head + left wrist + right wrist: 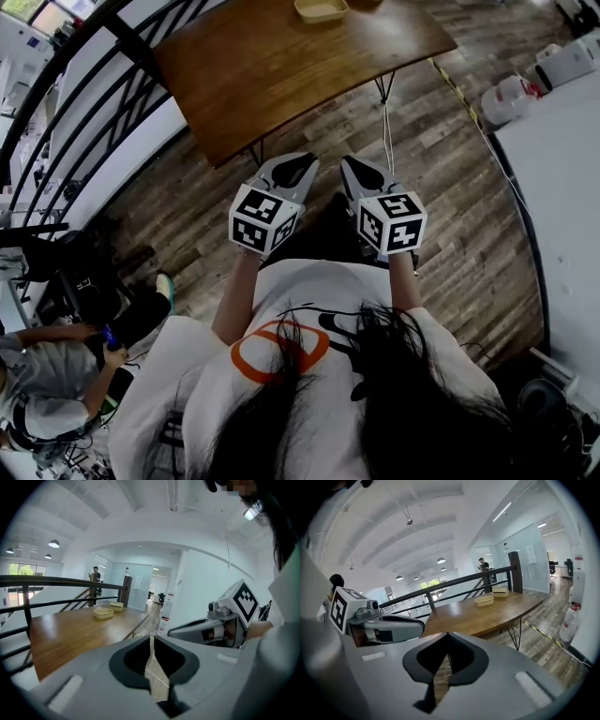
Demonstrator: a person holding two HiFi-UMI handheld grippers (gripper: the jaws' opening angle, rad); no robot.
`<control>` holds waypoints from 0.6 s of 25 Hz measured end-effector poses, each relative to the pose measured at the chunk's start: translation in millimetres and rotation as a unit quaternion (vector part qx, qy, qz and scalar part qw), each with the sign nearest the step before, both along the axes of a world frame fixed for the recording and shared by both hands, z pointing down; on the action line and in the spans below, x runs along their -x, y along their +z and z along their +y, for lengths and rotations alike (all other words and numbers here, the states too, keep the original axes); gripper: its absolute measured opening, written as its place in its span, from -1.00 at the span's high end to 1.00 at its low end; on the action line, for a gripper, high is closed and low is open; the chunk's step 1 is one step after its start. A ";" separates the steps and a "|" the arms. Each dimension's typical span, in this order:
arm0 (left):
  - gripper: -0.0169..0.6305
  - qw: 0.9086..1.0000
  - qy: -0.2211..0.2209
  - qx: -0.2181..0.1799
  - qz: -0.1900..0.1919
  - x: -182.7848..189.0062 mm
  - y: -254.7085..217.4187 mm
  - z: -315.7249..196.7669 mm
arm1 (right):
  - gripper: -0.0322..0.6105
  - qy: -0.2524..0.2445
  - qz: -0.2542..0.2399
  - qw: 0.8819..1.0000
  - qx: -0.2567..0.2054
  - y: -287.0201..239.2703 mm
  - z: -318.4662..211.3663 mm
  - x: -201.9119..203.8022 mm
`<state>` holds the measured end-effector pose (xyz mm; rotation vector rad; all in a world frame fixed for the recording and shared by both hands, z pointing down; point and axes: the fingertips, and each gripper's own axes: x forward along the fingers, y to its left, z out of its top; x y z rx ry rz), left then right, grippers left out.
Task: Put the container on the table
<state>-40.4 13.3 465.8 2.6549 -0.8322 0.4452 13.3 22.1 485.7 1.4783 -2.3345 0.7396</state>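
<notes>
Container (321,9): shallow rectangular tray, pale yellow-beige, open side up and flat on the far end of the wooden tabletop (281,66). It is cut off by the top edge of the head view. Its long axis runs roughly across that view, parallel to the tabletop's far edge. Nothing visible inside it.

A second similar tray (116,604) sits just behind it on the same tabletop.

Left hand-held gripper (151,648): jaws closed tip to tip, nothing between them. Right hand-held gripper (447,646): same, tips together and empty.

Both are side by side close to the person's body, over the plank floor (441,187). They point towards the tabletop, well apart from the container.
</notes>
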 end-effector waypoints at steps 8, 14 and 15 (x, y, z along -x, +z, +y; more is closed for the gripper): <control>0.88 1.000 0.006 -0.003 0.005 6.8 -1.3 21.1 | 0.84 -0.007 0.020 1.000 -0.010 -4.8 20.6 8.8; 0.88 1.000 0.010 -0.010 0.007 4.2 -4.2 30.9 | 0.84 -0.008 0.026 0.999 -0.016 -6.9 32.5 9.1; 0.88 1.000 0.012 -0.011 0.008 2.9 -4.7 32.6 | 0.84 -0.006 0.026 0.999 -0.017 -7.4 34.4 8.5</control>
